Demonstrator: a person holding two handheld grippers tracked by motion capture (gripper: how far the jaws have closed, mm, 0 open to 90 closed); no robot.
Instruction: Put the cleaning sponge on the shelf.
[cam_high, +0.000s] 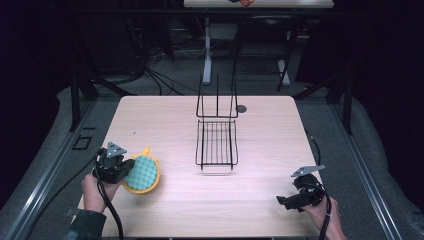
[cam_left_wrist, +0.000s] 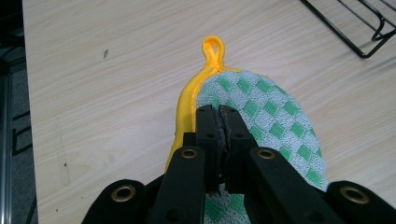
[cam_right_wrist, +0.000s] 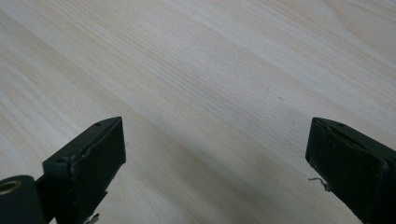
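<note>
A round pot holder (cam_high: 142, 172) with a green-and-white checked face, yellow trim and a yellow hanging loop lies tilted at the table's front left. My left gripper (cam_high: 125, 167) is shut on its near edge. In the left gripper view the jaws pinch the pot holder (cam_left_wrist: 266, 107) at the rim, and my left gripper (cam_left_wrist: 220, 114) has the loop pointing away beyond it. My right gripper (cam_high: 286, 201) rests low at the front right, open. In the right gripper view my right gripper (cam_right_wrist: 215, 158) has its jaws wide apart over bare wood.
A black wire rack (cam_high: 216, 135) stands at the table's middle with its tall back toward the far edge; its corner (cam_left_wrist: 359, 28) is seen in the left gripper view. A small dark hole (cam_high: 242, 108) is in the tabletop (cam_high: 260, 200) beside the rack.
</note>
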